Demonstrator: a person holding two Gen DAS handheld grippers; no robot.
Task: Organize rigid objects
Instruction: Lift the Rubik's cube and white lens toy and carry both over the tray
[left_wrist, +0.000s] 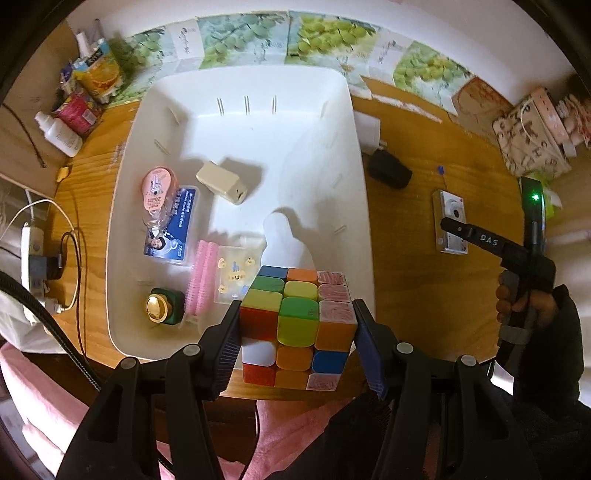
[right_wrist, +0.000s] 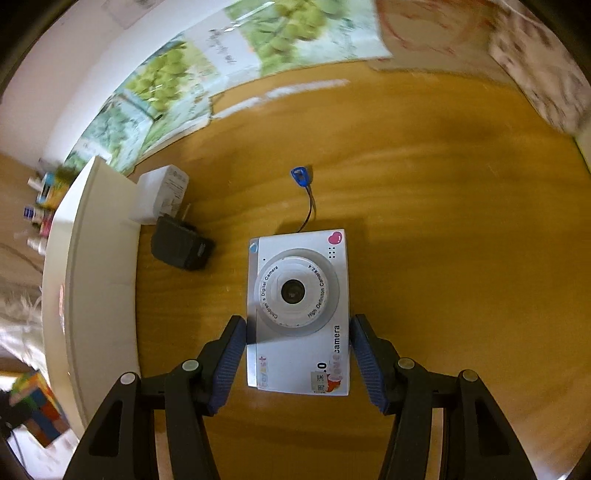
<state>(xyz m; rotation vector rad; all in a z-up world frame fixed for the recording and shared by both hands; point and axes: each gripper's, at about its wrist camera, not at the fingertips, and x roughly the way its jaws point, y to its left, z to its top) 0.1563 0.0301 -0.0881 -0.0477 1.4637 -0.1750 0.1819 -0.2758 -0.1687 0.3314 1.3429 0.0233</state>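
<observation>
My left gripper (left_wrist: 297, 328) is shut on a multicoloured puzzle cube (left_wrist: 295, 325) and holds it over the near right corner of a white bin (left_wrist: 354, 155). The cube also shows at the far left of the right wrist view (right_wrist: 35, 410). My right gripper (right_wrist: 297, 354) is open and straddles a white children's camera (right_wrist: 297, 314) that lies flat on the wooden table (right_wrist: 443, 258); its pads stand just off the camera's sides. In the left wrist view the right gripper (left_wrist: 448, 225) reaches over the camera (left_wrist: 451, 210).
The bin holds a beige charger (left_wrist: 221, 181), a pink tape dispenser (left_wrist: 157, 192), a blue card box (left_wrist: 173, 229), pink hair rollers (left_wrist: 202, 280), a sticker box (left_wrist: 232, 273) and a green bottle (left_wrist: 164, 306). A black adapter (right_wrist: 181, 247) and white charger (right_wrist: 162, 194) lie beside the bin.
</observation>
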